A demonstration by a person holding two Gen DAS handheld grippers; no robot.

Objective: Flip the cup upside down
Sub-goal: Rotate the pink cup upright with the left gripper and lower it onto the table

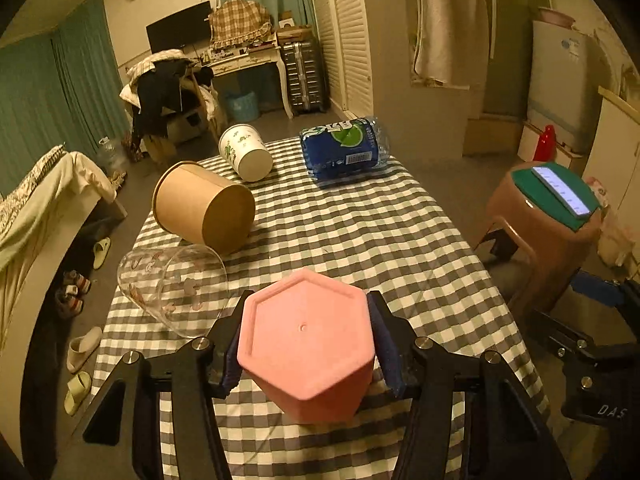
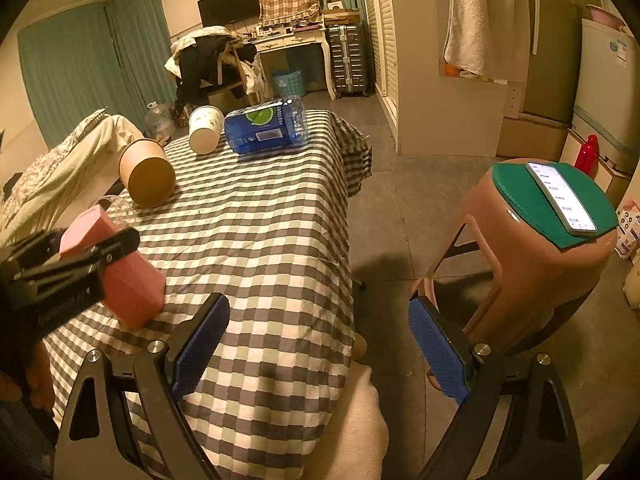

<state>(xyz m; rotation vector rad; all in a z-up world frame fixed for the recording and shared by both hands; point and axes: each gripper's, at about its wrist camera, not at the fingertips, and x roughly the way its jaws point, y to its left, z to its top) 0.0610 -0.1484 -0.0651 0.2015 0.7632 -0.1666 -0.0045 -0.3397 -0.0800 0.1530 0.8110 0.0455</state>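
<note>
checked cloth covers one table [image 1: 360,240], where four things lie on their sides: one blue bottle pack [image 1: 344,148], one brown paper tub [image 1: 204,208], one clear glass cup [image 1: 172,288], one white paper cup [image 1: 246,152]. one pink hexagonal cup [image 1: 306,344], base toward the camera, is clamped in the left gripper [image 1: 306,340] above the near edge. the right gripper [image 2: 320,344] is spread, holding nothing.

Both views are dim, with a warm yellow-orange cast over everything. Fisheye bending curves the walls and curtains toward the edges, and black vignette fills the corners. The phone [image 1: 562,190] screen glows blown-out white at the right. Soft shadows lie under the things on the table [image 1: 360,232]. Focus is fairly sharp at centre, softer and grainy far back.
</note>
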